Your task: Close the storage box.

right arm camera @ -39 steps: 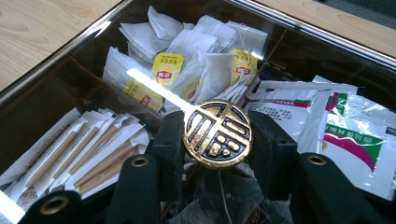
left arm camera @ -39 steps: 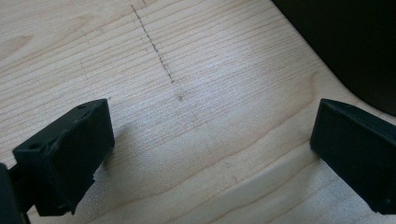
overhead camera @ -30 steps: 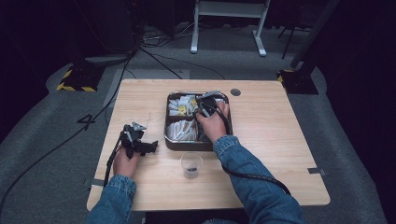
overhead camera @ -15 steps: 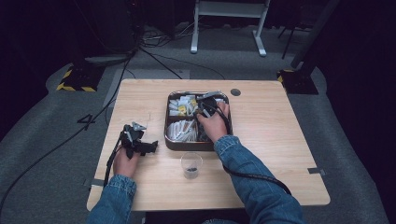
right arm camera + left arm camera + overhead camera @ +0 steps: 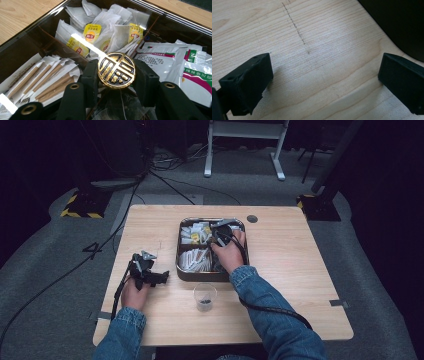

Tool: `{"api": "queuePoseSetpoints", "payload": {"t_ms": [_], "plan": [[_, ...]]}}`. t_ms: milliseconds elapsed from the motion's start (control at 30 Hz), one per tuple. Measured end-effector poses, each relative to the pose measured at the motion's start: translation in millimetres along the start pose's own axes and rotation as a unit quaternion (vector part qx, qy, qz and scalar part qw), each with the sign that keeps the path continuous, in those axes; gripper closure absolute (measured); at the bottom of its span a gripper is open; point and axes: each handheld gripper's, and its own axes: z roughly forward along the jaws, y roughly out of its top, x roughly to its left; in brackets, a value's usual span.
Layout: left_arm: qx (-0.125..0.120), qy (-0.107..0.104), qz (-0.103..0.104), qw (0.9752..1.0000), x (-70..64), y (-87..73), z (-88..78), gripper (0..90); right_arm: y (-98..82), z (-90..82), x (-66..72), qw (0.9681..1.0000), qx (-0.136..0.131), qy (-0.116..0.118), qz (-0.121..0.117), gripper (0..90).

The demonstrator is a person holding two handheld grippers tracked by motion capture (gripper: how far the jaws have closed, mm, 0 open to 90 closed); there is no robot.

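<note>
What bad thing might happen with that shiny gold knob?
The right gripper pinches the round gold knob only at its edges, so it might slip. The knob seems to sit on a clear lid over the tea bags; lifted crooked, it could drop into the tray or scatter them.

Wooden table [image 5: 300, 265]: tray [image 5: 179, 251], cup [image 5: 205, 296]
</note>
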Motion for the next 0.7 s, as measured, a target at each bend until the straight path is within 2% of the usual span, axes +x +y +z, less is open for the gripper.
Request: {"api": "queuePoseSetpoints", "payload": {"t_ms": [100,233,300,533,700], "plan": [[0.0,0.0,-0.001,1.0,0.0,0.1,0.1,0.1,-0.2,-0.1,-0.8,1.0,-0.001,0.003,0.004,58.4],[0.0,0.002,0.0,1.0,0.2,0.2,0.1,0.1,-0.9,-0.5,-2.3,0.9996,-0.003,0.023,0.012,48.5],[0.0,0.003,0.0,1.0,0.4,0.3,0.1,0.1,-0.2,-2.7,-3.6,0.9995,-0.012,0.028,0.008,44.7],[0.001,0.005,-0.002,1.0,0.2,-0.1,-0.3,0.1,6.0,-21.8,-10.8,0.999,-0.035,0.027,0.004,40.6],[0.001,0.006,-0.003,1.0,0.2,-0.4,-0.7,0.1,8.2,-38.9,-16.7,0.9982,-0.047,0.037,0.004,39.7]]}}
